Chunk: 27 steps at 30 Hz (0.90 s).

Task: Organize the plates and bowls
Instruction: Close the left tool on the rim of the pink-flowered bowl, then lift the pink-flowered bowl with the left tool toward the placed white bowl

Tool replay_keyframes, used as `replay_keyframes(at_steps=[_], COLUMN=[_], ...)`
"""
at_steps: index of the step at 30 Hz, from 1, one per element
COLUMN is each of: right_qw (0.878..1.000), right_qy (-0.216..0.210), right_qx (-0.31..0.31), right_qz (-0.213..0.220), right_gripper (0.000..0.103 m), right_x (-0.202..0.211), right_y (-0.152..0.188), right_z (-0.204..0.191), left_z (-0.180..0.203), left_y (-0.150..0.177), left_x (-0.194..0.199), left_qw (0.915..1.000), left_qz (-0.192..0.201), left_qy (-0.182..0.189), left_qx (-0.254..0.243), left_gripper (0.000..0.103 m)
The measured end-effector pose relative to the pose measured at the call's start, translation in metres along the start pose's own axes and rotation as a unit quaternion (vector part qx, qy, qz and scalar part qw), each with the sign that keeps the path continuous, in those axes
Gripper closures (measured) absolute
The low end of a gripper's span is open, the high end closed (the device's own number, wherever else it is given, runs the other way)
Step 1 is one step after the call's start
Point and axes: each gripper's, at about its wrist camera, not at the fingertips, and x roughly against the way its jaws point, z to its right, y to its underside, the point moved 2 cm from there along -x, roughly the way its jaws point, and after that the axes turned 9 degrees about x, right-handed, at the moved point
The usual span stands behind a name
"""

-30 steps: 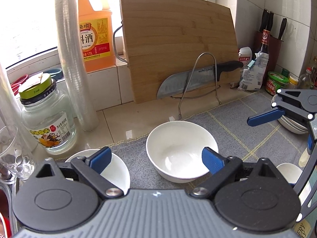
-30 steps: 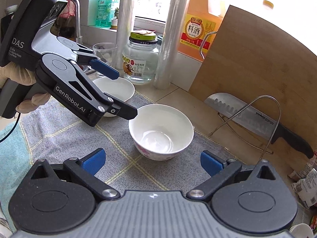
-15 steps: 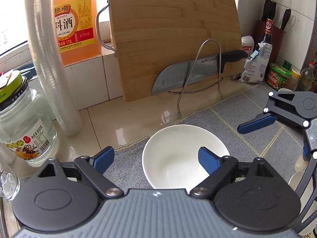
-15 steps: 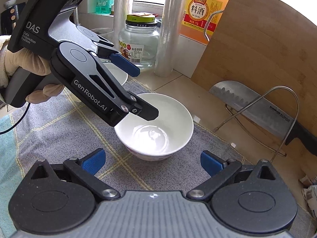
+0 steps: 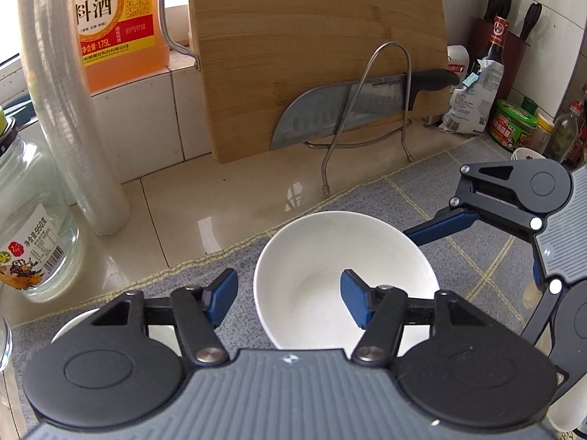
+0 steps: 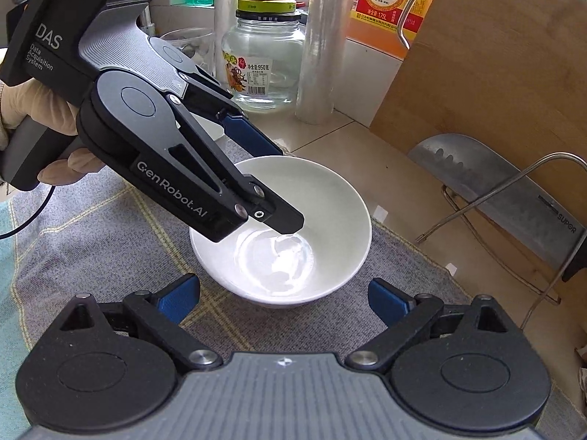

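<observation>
Over the grey mat (image 6: 91,242): left gripper (image 5: 290,295) angled down, jaws just closing, straddling white bowl's (image 5: 330,253) left rim, contact unclear | right gripper (image 6: 284,295) angled down, jaws narrowing yet wide, bowl ahead | second bowl (image 5: 73,324) mostly hidden.

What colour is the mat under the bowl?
Grey with thin yellow grid lines; the mat shows best in the left wrist view, under the white bowl.

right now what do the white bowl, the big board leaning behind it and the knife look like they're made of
White round bowl: looks like glazed ceramic, glossy with bright window glare inside.
Tall tan cutting board: looks like bamboo or wood, with fine parallel strips and a matte face.
Broad-bladed knife: dull grey steel blade with a row of oval dimples; the black handle looks like plastic, though that is uncertain.
</observation>
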Motion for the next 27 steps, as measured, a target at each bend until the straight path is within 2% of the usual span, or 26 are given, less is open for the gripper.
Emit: replay_keyframes(at_steps=[4, 9, 13, 27], right_qw=[1.0, 1.0, 1.0, 1.0], right_qy=[-0.004, -0.006, -0.005, 0.003], right_qx=[0.005, 0.006, 0.007, 0.003], right_qz=[-0.003, 0.0, 0.003, 0.003], right_gripper=[0.013, 0.016, 0.017, 0.019], right_x=[-0.0027, -0.0016, -0.0006, -0.0015], right_y=[-0.0005, -0.0008, -0.0017, -0.0036], right_z=[-0.0005, -0.002, -0.0028, -0.0037], left_z=[0.0002, 0.0005, 0.001, 0.0011], left_y=[-0.0007, -0.0012, -0.0013, 0.0], left_x=[-0.0014, -0.0017, -0.0019, 0.0006], left_qw=[1.0, 0.9999, 0.9998, 0.9997], left_qz=[-0.004, -0.008, -0.009, -0.009], left_qy=[0.007, 0.015, 0.019, 0.021], left_qx=[0.002, 0.001, 0.002, 0.002], left_gripper=[0.046, 0.051, 0.054, 0.054])
